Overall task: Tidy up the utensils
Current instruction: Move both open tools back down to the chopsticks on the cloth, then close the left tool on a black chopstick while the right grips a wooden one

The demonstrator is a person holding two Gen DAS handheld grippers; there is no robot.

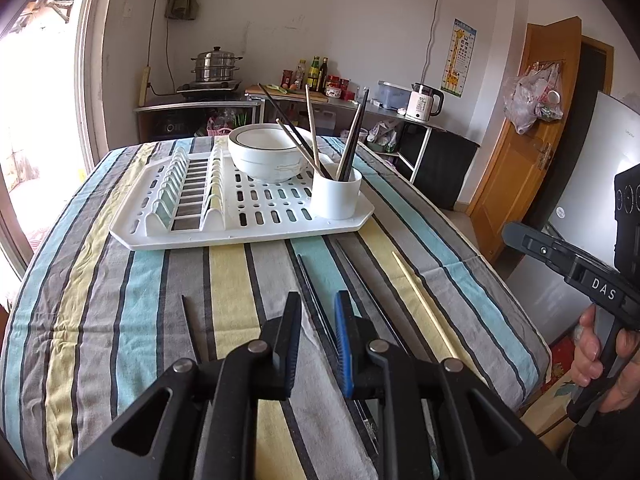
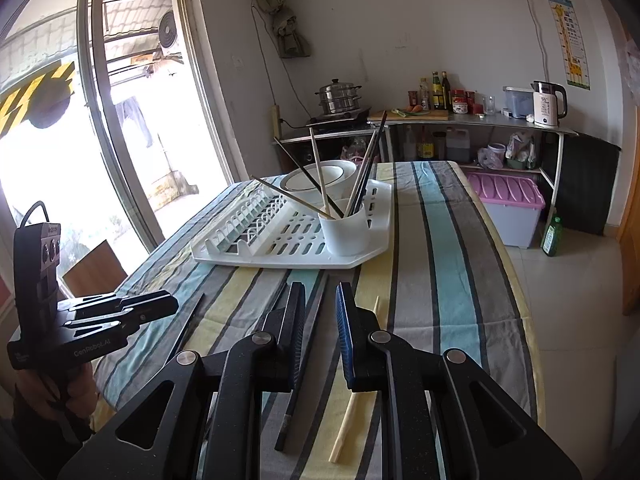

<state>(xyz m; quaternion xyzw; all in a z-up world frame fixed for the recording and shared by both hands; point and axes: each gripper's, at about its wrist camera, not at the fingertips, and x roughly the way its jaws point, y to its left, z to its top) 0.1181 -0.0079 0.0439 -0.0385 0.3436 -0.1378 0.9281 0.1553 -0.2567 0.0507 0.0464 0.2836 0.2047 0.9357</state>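
Our right gripper (image 2: 320, 336), fingers parted and empty, straddles a black chopstick (image 2: 304, 360) pointing lengthwise toward the white utensil cup (image 2: 345, 232); left gripper (image 1: 318, 336), likewise parted, hovers beside.

1. Left gripper (image 1: 318, 300): both fingers point forward and slightly down, level with one another. The jaws stand parted with a clear gap, and nothing is held between them.
2. Left gripper, as seen in the right wrist view (image 2: 168, 306): it sits at the left edge, fingers pointing right, carried by the left hand (image 2: 60, 396) wrapped around the handle below.
3. Right gripper (image 2: 320, 292): fingers point forward, jaws parted, nothing clamped.
4. Right gripper, as seen in the left wrist view (image 1: 510, 234): it enters from the right edge. The right hand (image 1: 600, 356) grips the handle, fingers curled around it.
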